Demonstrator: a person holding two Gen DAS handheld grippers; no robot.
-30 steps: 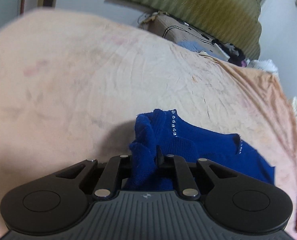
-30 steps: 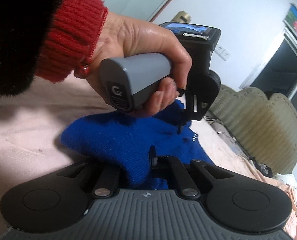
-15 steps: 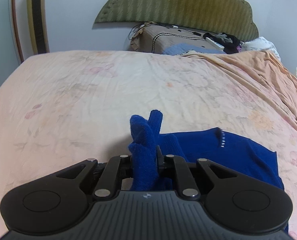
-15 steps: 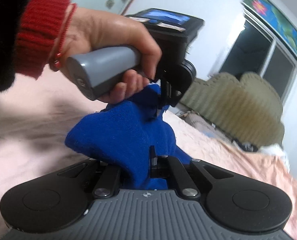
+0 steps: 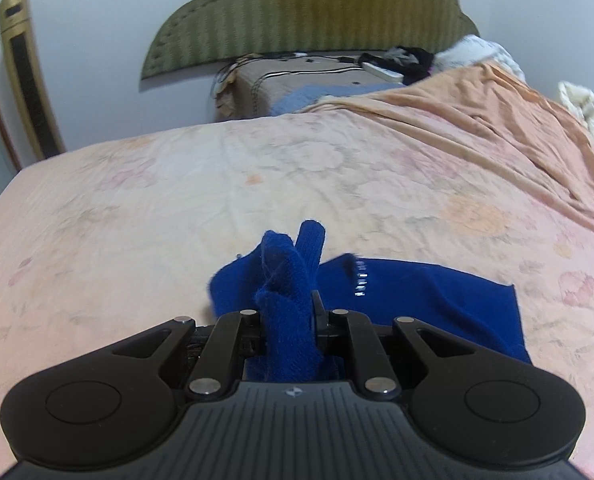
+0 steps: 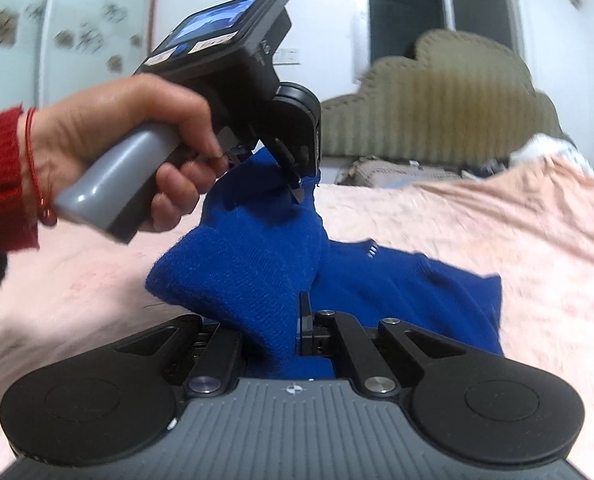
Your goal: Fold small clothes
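Left gripper (image 5: pixel 289 312) and right gripper (image 6: pixel 285 320): jaws of both pinching the blue knit sweater (image 6: pixel 397 292), lifted partly off the bed (image 5: pixel 177 200).

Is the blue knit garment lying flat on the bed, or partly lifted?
Partly lifted: both grippers pinch the blue garment bunched; its far part lies on the bedsheet.

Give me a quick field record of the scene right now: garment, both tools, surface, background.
garment: blue knit garment, bunched, one end lifted, the rest trailing on the bed
left tool: shut on the blue knit garment, a fold sticking up past its fingers
right tool: shut on the blue knit garment
left hand: grips the grey handle, red sleeve at the wrist
surface: pink floral bedsheet, wrinkled
background: olive headboard, clutter below it
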